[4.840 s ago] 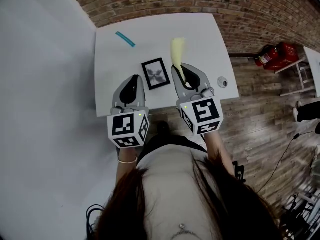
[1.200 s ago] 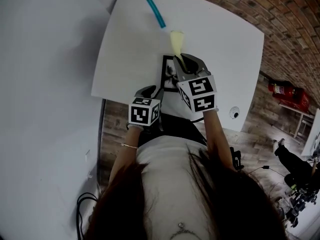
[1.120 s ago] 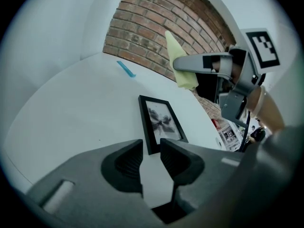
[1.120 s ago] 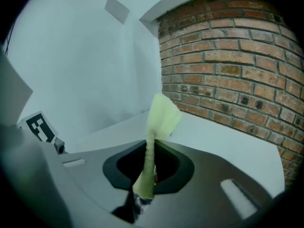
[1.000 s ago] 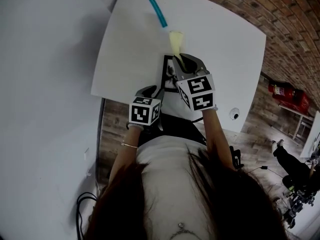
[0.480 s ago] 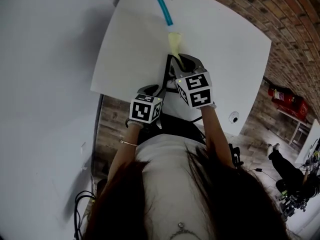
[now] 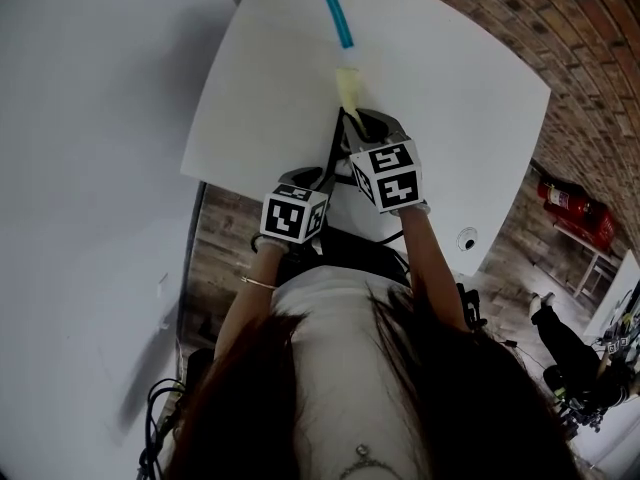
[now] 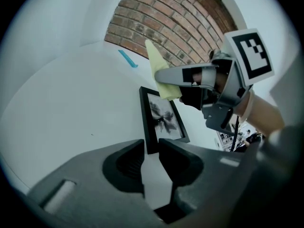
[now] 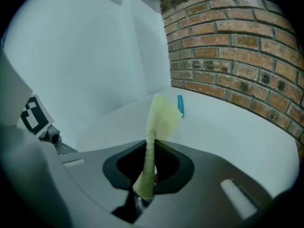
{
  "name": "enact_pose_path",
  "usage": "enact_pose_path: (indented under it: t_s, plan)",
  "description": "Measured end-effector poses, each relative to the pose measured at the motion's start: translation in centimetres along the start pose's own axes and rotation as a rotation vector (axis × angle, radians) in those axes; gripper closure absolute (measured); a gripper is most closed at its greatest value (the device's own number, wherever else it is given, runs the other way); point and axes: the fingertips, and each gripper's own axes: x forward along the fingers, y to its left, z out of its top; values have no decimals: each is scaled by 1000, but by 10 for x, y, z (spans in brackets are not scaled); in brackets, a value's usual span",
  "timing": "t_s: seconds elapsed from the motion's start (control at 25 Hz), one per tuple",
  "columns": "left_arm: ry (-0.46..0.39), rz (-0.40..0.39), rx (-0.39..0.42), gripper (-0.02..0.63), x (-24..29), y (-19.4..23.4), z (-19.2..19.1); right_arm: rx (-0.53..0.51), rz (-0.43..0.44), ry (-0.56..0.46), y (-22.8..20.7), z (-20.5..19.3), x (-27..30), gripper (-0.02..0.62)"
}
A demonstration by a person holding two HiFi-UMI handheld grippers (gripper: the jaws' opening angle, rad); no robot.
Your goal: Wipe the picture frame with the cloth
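Now | picture frame point(image 8: 161, 118): black, grey print | cloth point(image 9: 159, 120): yellow, bunched

picture frame point(image 7: 336, 144): mostly hidden behind right gripper point(image 7: 373, 121) | cloth point(image 7: 349, 86): lower end hidden between its fingers point(image 9: 204, 179)

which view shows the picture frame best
The left gripper view: most of the picture frame shows, lying flat just beyond the jaws. The head view shows only a sliver of its dark edge; the right gripper view shows none of it.
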Motion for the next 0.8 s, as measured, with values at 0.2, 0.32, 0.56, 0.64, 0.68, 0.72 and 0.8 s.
enact_pose_path:
  t_s: [0.2,0.32,0.56,0.64,0.68,0.72,0.8]
  plan:
    - [-1,4,-13,515,1,-1,-1,3,20,16,2,-3,7,561]
    - [-4,5,-24,515,1,0,-1,9,33,21,3,-3,12,561]
    - [-6,3,-51,515,3,0,-1,16,57,53,3,-10,22,561]
    - [-4,1,-57,515,3,0,-1,16,64,57,4,-11,25,561]
    - [-3,-1,-59,515,3,0,-1,16,67,60,5,-11,26,561]
    - [-1,-2,-61,515,3,1,-2,16,69,62,6,-11,27,561]
    - [1,-3,-63,515,2,1,-3,16,74,66,9,-12,29,561]
